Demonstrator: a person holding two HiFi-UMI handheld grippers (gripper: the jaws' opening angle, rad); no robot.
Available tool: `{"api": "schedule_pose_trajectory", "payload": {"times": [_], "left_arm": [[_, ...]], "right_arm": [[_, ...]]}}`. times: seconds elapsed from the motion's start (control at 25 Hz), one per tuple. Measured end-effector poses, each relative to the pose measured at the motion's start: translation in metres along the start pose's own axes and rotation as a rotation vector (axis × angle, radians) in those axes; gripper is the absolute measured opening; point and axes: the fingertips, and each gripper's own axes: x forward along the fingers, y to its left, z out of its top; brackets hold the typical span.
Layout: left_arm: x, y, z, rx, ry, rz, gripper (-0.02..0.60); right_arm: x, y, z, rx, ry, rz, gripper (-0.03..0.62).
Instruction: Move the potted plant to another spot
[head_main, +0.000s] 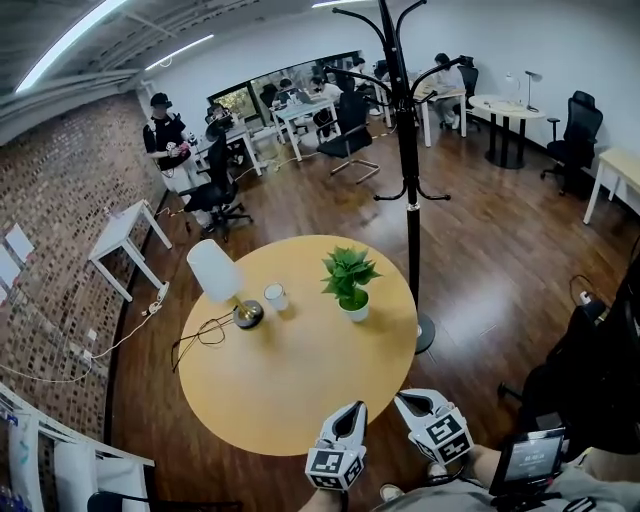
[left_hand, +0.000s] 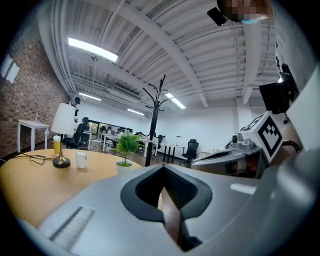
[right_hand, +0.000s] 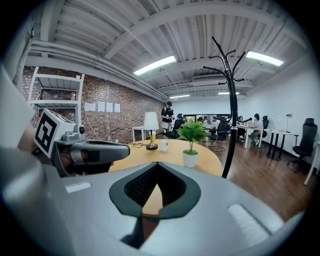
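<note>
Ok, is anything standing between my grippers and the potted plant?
Nothing visible. Only bare table lies between the left gripper, the right gripper and the potted plant. The lamp and cup stand off to the plant's left, clear of that path.

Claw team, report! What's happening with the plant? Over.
Left claw and right claw shut, empty, by near edge of round table. Potted plant untouched, far side. Cup and lamp left of it, off the path.
</note>
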Motion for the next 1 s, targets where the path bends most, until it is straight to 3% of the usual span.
{"api": "schedule_pose_trajectory", "payload": {"times": [0.32, 1.0], "left_arm": [[0.002, -0.035, 0.005, 0.001, -0.005, 0.012, 0.002], [0.002, -0.060, 0.008, 0.021, -0.012, 0.039, 0.002]], "right_arm": [[-0.030, -0.014, -0.002, 0.005, -0.009, 0.020, 0.008], [-0.046, -0.026, -0.002, 0.002, -0.023, 0.053, 0.006]]}}
